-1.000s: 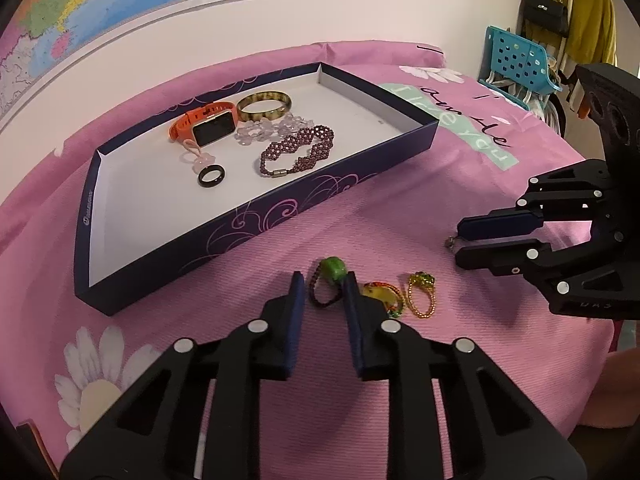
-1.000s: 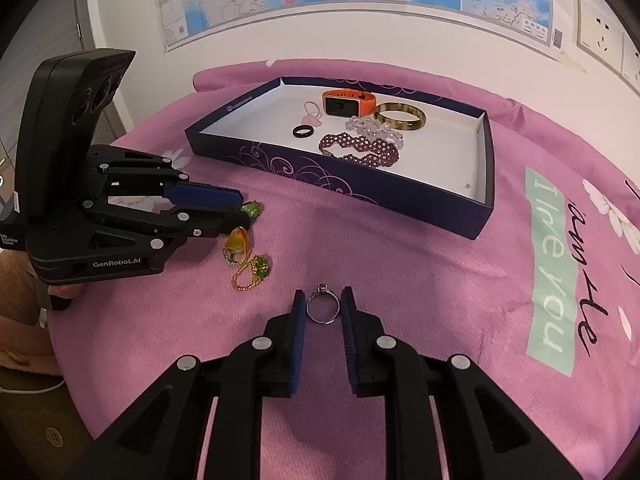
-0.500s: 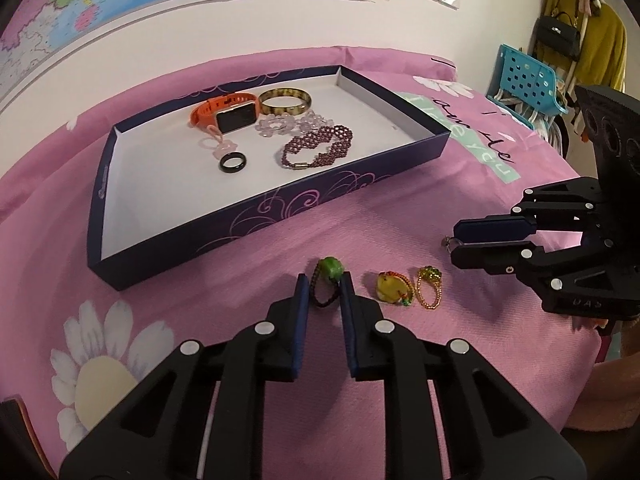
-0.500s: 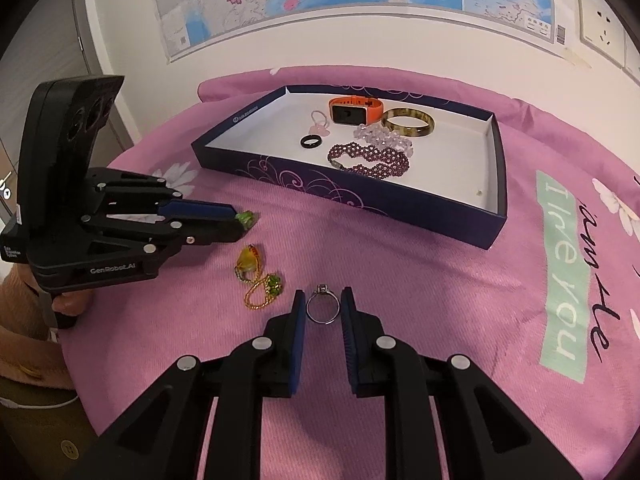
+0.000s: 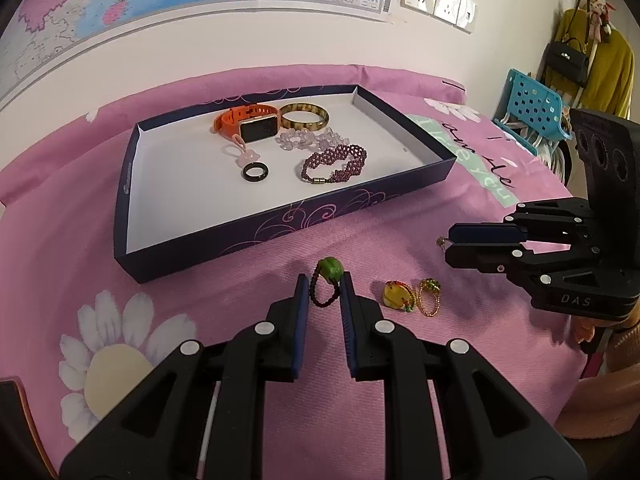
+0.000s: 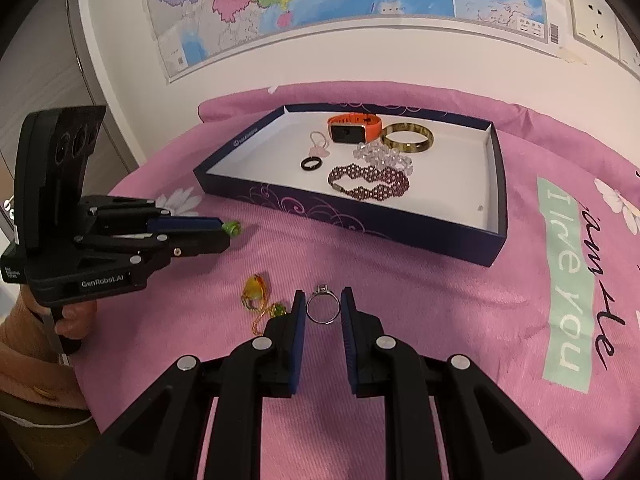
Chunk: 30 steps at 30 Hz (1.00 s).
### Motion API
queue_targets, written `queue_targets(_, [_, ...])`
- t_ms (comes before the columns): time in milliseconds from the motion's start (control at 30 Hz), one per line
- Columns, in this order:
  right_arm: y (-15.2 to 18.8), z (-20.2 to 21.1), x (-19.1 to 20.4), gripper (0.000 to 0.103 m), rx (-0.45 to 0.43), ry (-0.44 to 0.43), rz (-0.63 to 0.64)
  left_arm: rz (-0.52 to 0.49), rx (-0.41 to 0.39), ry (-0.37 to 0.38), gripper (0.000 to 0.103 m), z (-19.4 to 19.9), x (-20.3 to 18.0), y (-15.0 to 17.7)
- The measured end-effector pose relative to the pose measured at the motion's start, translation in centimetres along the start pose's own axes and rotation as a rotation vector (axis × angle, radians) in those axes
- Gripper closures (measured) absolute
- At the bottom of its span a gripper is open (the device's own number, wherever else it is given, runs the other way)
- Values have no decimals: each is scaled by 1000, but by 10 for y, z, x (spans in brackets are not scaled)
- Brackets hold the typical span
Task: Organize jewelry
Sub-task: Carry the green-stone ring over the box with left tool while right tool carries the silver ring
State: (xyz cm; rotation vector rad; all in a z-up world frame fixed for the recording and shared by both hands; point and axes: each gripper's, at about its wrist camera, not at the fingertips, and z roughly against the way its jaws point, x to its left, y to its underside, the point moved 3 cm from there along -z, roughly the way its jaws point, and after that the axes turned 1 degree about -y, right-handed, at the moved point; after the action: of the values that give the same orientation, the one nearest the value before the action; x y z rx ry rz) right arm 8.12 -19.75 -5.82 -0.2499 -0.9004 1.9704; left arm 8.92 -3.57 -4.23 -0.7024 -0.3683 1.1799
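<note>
Jewelry is divided between the two hand-held grippers, the pink cloth and the box. The left hand-held gripper [image 5: 324,290] is clamped on a dark beaded ring with a green bead [image 5: 325,287], its blue pads pressing the loop from both sides, with the green bead protruding past the fingertips. In the right wrist view this ring appears only as a green tip [image 6: 232,228] at the end of the left hand-held gripper [image 6: 224,234], raised above the cloth. A hand [image 6: 66,318] grips the handle of that tool. The right hand-held gripper [image 6: 323,307] is clamped on a thin silver ring with a small stone setting [image 6: 323,307], held upright between its pads, setting uppermost. In the left wrist view the right hand-held gripper [image 5: 450,245] shows only a small part of this ring at its tip.

Two items lie on the pink flower-printed cloth [image 5: 248,432] covering the desk, between the two tools: a ring with a yellow stone [image 5: 395,295] and, just beside it, a gold chain ring with a green stone [image 5: 429,297].

Farther out rests a shallow dark blue box with a white interior [image 5: 256,236]. It contains an orange-strapped watch [image 5: 249,123], a mottled amber bangle [image 5: 304,117], a clear crystal bead bracelet [image 5: 308,139], a dark purple beaded bracelet [image 5: 334,163], a black ring [image 5: 255,172] and a pale pink charm on a loop [image 5: 247,157]. All six items are grouped in the far half of the box.
</note>
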Motion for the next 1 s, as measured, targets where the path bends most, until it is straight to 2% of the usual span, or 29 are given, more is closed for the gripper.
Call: queue_targets(1000, [-24, 2, 1, 87, -62, -21, -3, 30, -52, -7, 87, 15, 6, -10])
